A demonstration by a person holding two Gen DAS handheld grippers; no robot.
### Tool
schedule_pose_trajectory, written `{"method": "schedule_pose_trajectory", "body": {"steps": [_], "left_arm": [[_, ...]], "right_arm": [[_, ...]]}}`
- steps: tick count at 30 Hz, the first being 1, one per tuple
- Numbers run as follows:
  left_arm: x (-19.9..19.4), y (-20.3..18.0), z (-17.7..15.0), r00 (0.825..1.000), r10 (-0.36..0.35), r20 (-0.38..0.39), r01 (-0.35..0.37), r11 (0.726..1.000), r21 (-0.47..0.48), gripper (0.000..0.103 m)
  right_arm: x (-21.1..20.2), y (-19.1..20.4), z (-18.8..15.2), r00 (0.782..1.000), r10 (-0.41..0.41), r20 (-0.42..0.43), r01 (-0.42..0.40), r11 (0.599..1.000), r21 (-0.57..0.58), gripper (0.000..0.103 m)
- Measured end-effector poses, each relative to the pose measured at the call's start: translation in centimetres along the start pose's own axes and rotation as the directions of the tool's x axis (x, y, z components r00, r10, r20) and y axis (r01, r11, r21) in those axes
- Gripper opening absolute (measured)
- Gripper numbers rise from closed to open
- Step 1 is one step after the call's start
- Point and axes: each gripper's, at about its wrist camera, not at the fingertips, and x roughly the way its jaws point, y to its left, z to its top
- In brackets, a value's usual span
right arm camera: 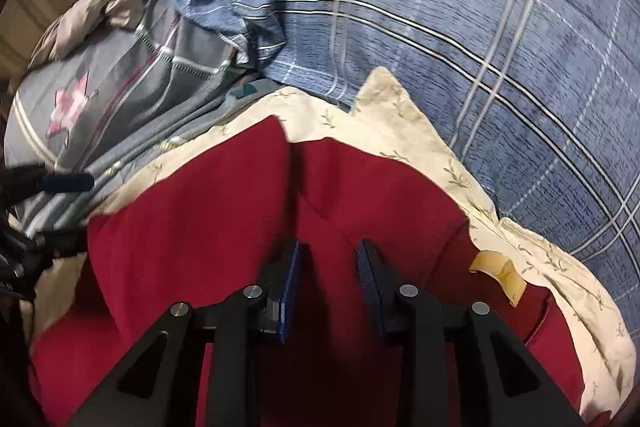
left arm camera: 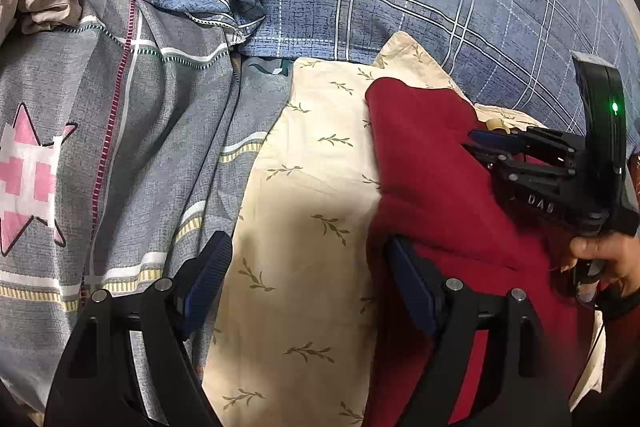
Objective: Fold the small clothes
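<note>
The bed's blue plaid quilt carries a cream leaf-print cloth, and the red garment lies on it already doubled, a fold or two left. Left hand-held gripper gapes wide, empty; right hand-held gripper stands partly open over the red, gripping nothing.

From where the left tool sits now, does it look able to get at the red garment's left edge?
Probably yes. The left tool is open, nothing between its fingers, and the red garment lies uncovered on the cream leaf-print cloth just ahead. The right tool works the garment's far side, clear of that edge.
</note>
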Motion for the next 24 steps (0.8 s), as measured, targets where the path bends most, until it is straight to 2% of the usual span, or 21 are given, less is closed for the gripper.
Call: {"method": "schedule_pose_trajectory", "body": {"steps": [2,4,6,9,13,15,17,19,20,22,24], "left_arm": [[0.2,0.0,0.0,1.0,0.004,-0.002,-0.004,1.0,0.0,0.08],[0.2,0.0,0.0,1.0,0.007,-0.004,-0.007,1.0,0.002,0.08],[0.2,0.1,0.0,1.0,0.006,-0.002,-0.006,1.0,-0.002,0.08],[-0.7,0.2,0.2,1.0,-0.003,0.025,0.003,1.0,-0.013,0.08],[-2.2,0.3,0.4,0.994,0.035,0.1,-0.033,0.999,-0.02,0.08],[-2.7,0.6,0.6,0.992,0.039,0.119,-0.036,0.999,-0.032,0.08],[-3.1,0.9,0.7,0.99,0.015,0.138,-0.009,0.999,-0.045,0.08],[-3.2,1.0,0.8,0.989,-0.022,0.144,0.031,0.998,-0.058,0.08],[-3.1,0.7,0.9,0.989,-0.038,0.144,0.047,0.997,-0.06,0.08],[-2.4,-0.3,1.1,0.989,-0.042,0.14,0.049,0.998,-0.042,0.08],[-1.4,-1.7,1.2,0.992,-0.031,0.122,0.032,0.999,-0.005,0.08]], "right_arm": [[0.2,0.4,0.3,1.0,-0.007,0.0,0.007,1.0,-0.001,0.012],[0.2,1.1,1.0,1.0,-0.029,0.011,0.029,0.999,-0.027,0.004],[0.0,0.9,1.6,0.998,-0.048,0.034,0.049,0.999,-0.021,0.003],[0.1,-0.5,3.0,0.994,-0.078,0.072,0.073,0.995,0.07,0.0],[1.2,-1.3,3.7,0.993,-0.095,0.075,0.084,0.986,0.144,0.0],[0.7,-1.3,3.4,0.994,-0.071,0.079,0.056,0.983,0.176,0.0],[-1.4,-0.9,2.5,0.993,-0.042,0.109,0.021,0.981,0.192,0.006],[-3.3,-0.2,1.2,0.99,-0.034,0.133,0.01,0.984,0.175,0.026],[-3.4,0.1,0.7,0.991,-0.038,0.127,0.015,0.985,0.17,0.034],[-1.7,0.4,-0.2,0.997,-0.056,0.048,0.047,0.983,0.179,0.032],[0.3,0.1,-0.8,0.999,-0.043,0.008,0.04,0.972,0.232,0.031]]}}
